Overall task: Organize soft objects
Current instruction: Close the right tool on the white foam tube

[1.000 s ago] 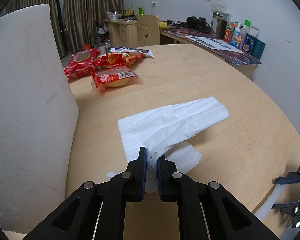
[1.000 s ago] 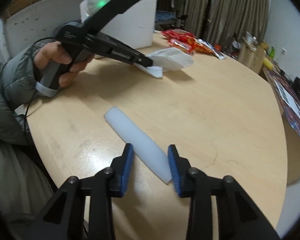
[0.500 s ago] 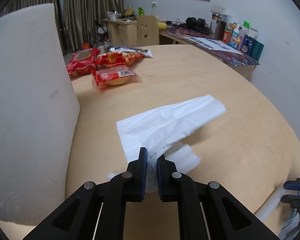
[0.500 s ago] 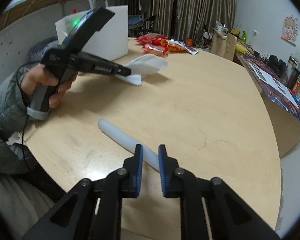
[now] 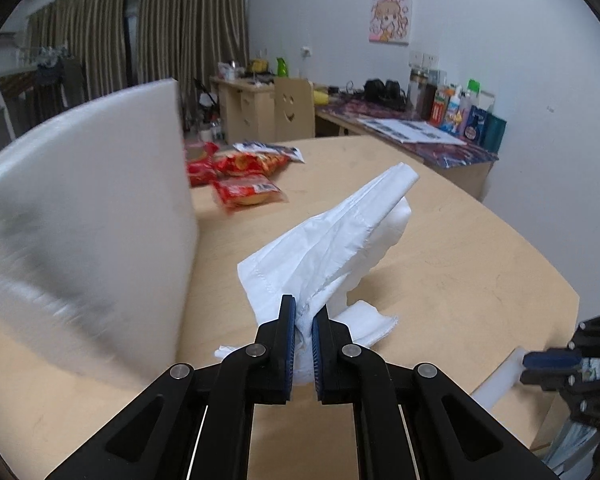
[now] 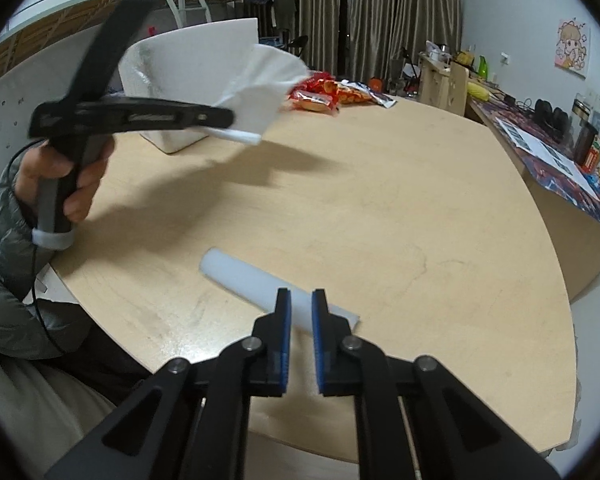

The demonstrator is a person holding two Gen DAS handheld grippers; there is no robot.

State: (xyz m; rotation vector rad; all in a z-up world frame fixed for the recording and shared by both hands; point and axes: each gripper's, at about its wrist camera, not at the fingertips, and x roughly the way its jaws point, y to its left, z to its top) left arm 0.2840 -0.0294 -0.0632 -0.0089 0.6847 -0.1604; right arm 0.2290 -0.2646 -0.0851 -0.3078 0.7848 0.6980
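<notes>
A crumpled white tissue paper sheet hangs in the air above the round light-wood table, pinched at its near corner between the nearly closed blue-padded jaws of the left gripper; the rest fans out ahead of them. From the right wrist view it is clear of the tabletop, its shadow below. A white foam tube lies flat near the table's near edge, and the right gripper has its jaws squeezed onto the tube's near end, a narrow gap between them. A large white foam block stands left of the tissue. Red snack packets lie farther back on the table, well apart.
</notes>
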